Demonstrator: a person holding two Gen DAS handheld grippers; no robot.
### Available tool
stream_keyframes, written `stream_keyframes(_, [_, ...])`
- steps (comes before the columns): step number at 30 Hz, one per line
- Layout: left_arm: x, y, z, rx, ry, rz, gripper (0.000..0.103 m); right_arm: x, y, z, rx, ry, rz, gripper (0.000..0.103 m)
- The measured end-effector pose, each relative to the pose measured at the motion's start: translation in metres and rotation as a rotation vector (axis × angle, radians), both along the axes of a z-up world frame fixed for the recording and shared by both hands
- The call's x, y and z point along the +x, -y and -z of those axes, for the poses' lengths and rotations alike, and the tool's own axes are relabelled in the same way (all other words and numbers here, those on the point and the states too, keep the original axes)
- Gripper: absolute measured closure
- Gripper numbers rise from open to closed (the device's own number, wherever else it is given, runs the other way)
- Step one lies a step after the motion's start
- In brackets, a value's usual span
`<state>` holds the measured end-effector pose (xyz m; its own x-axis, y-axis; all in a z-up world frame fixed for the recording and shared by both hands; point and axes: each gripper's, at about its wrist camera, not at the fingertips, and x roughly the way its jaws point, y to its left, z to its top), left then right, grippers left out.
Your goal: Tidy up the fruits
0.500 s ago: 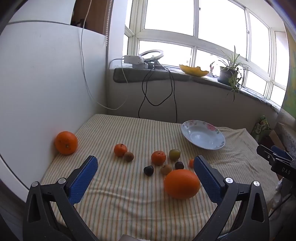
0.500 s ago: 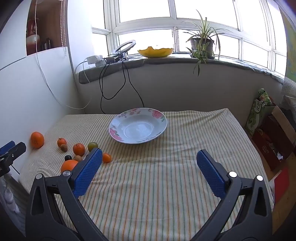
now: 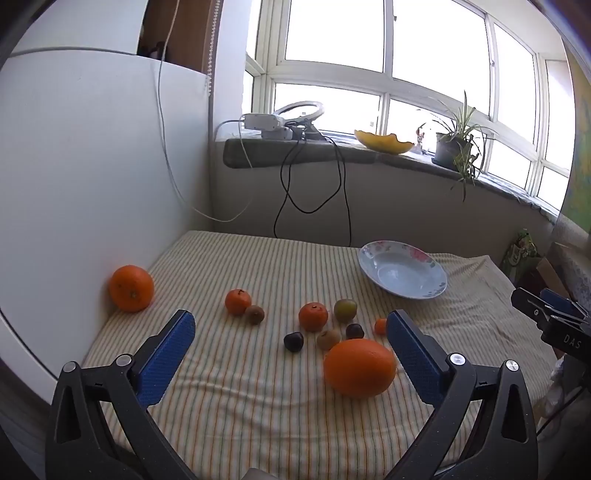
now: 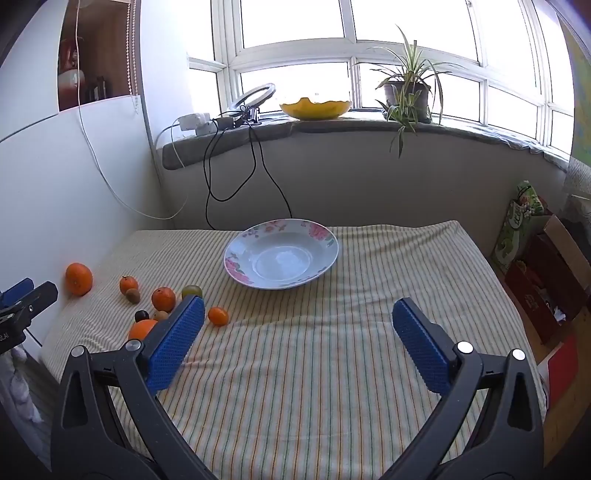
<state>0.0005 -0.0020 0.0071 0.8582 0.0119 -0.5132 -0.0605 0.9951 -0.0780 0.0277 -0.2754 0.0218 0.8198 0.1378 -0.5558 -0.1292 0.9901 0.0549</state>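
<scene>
While the fruits are seen large at lower centre of the left wrist view, they are pushed to the lower left in the right wrist view, where the glossy floral plate is centred. Left gripper and right gripper are spread, nothing held between ribbed blue pads.

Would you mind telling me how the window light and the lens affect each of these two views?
Left wrist view: the window panes are blown out white, the straight frames bow from fisheye distortion, and the large orange fruit looks slightly soft. Right wrist view: the same overexposed panes, dark vignetted corners, and a pale sheen inside the floral white plate.
</scene>
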Motion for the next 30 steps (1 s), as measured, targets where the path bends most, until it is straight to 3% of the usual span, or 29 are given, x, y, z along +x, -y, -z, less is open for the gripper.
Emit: stream_keyframes(30, [-0.0035,0.0052,-0.0020,-0.001,0.013,0.006,0.001,0.0004,-0.0037,0.0021,0.001,-0.010,-0.013,0.000])
